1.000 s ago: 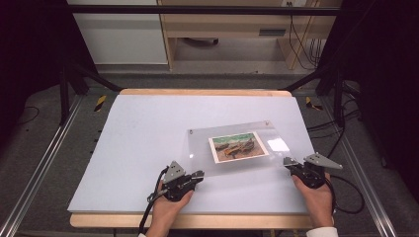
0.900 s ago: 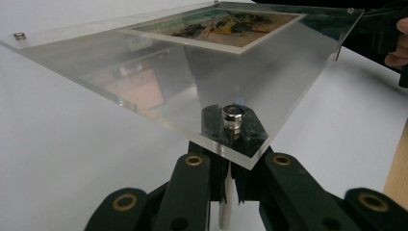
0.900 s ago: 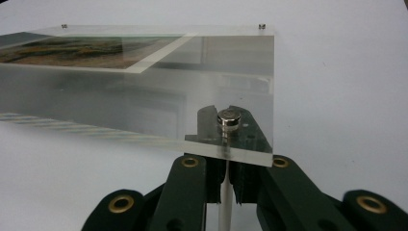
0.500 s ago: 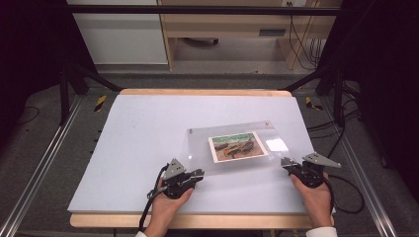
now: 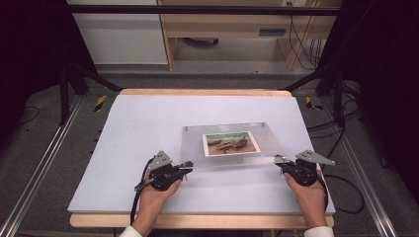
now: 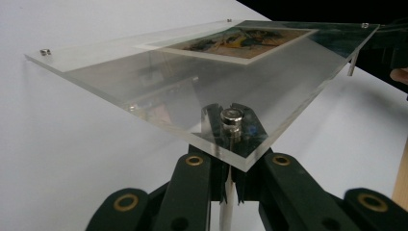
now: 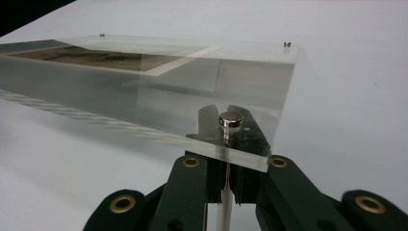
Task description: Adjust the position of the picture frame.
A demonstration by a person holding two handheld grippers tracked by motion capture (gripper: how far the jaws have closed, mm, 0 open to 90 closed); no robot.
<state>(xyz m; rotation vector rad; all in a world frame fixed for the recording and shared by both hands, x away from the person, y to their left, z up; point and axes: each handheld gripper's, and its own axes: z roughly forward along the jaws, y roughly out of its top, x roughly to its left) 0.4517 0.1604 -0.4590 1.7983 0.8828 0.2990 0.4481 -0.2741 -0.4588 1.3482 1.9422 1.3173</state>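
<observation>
A clear acrylic photo frame (image 5: 195, 148) with a landscape picture (image 5: 230, 143) in its middle hangs a little above the white table mat, near edge raised. My left gripper (image 5: 188, 165) is shut on the metal post under the frame's near left corner (image 6: 231, 139). At the near right corner, my right gripper (image 5: 278, 159) is shut on the matching post (image 7: 230, 139). A round metal cap (image 6: 231, 116) tops the post between the left jaws, and another cap (image 7: 230, 119) tops the right one. Small studs mark the far corners.
The white mat (image 5: 123, 148) covers a wooden table with its front edge (image 5: 207, 220) near the person's hands. Metal rails (image 5: 44, 163) run along both sides. A wooden cabinet (image 5: 222, 24) and cables (image 5: 346, 128) lie beyond the table.
The frame has come up off the mat at its near edge. The left gripper has moved forward and up with its corner; the right gripper has shifted only slightly.
</observation>
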